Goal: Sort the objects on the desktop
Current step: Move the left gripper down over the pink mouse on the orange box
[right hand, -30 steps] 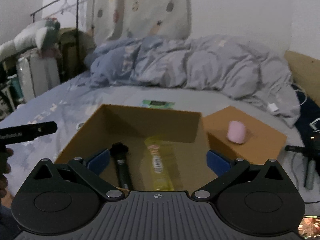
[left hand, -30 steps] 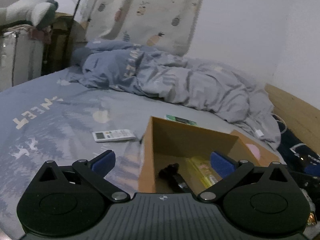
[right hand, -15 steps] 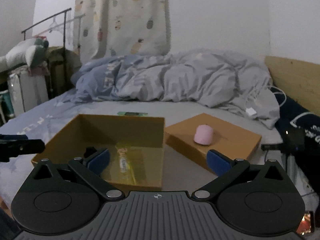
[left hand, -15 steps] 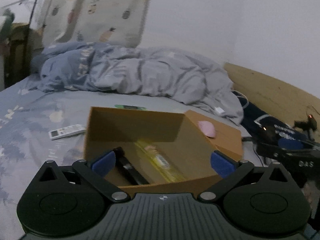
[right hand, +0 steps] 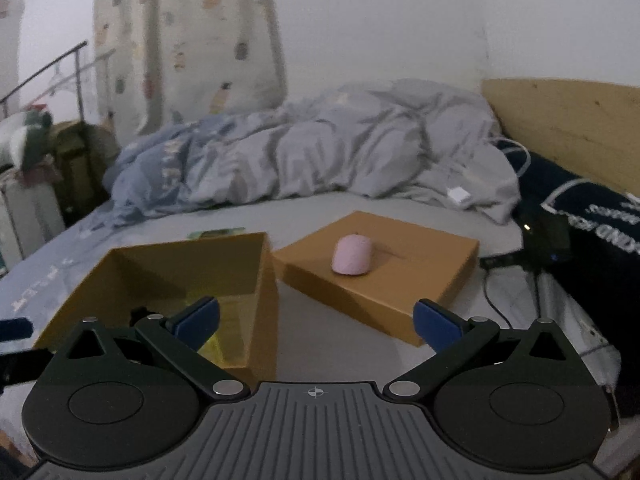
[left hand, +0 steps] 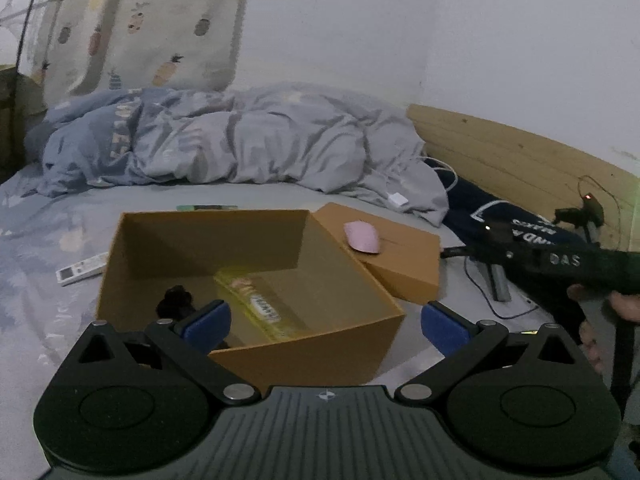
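Observation:
An open brown cardboard box stands on the bed; it also shows in the right wrist view. Inside lie a yellow packet and a black object. A pink mouse rests on the box's flat lid, to the right; the mouse and the lid also show in the right wrist view. My left gripper is open and empty above the box's near wall. My right gripper is open and empty, short of the lid.
A white remote lies left of the box and a green flat item behind it. A rumpled grey duvet fills the back. A wooden headboard, dark pillow, cables and a tripod are at the right.
Both grippers have drawn back and swung right. The box now sits lower left in each view and the lid with the mouse has come more into view. Both stayed open.

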Available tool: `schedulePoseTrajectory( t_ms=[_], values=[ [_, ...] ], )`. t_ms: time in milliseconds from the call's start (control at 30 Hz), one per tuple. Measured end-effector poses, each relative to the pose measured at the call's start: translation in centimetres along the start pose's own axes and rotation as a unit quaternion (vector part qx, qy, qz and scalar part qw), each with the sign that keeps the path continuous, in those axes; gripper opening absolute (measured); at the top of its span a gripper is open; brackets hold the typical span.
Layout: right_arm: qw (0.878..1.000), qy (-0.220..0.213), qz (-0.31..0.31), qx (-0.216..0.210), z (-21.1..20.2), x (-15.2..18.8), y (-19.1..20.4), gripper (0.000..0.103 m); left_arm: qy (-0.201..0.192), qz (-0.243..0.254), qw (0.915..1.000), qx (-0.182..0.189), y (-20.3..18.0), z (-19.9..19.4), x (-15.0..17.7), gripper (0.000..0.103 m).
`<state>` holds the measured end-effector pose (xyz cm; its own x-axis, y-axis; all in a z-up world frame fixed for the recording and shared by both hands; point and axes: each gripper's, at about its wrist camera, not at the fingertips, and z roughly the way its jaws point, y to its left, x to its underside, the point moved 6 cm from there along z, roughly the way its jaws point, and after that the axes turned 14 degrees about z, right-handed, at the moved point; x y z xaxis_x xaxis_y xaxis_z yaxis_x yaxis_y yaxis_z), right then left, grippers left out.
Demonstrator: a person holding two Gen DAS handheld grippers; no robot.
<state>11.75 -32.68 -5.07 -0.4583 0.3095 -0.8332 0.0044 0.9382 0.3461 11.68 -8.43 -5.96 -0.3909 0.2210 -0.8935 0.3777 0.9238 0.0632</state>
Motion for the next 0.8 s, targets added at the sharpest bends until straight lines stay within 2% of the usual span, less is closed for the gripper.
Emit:
schedulePoseTrajectory(
  t_ms=[200,367,567,800],
  values=[
    [0.999,0.001,0.031,0.017,0.4,-0.7,-1.7,0.103,0.012,0.002,0.9999,0.008,-1.2,1.6,-1.3,0.103],
    [0.998,0.002,0.049,0.034,1.1,-1.9,-2.5,0.103,0.014,0.029,0.9992,0.024,-2.3,3.3,-4.1,0.103],
    [0.997,0.001,0.065,0.043,2.3,-5.3,-3.9,0.103,0.023,0.034,0.9981,0.047,-3.3,6.9,-7.7,0.103],
    [0.994,0.012,0.087,0.061,5.3,-10.2,-6.5,0.103,0.035,0.031,0.9967,0.067,-5.4,13.1,-11.7,0.103]
  ],
)
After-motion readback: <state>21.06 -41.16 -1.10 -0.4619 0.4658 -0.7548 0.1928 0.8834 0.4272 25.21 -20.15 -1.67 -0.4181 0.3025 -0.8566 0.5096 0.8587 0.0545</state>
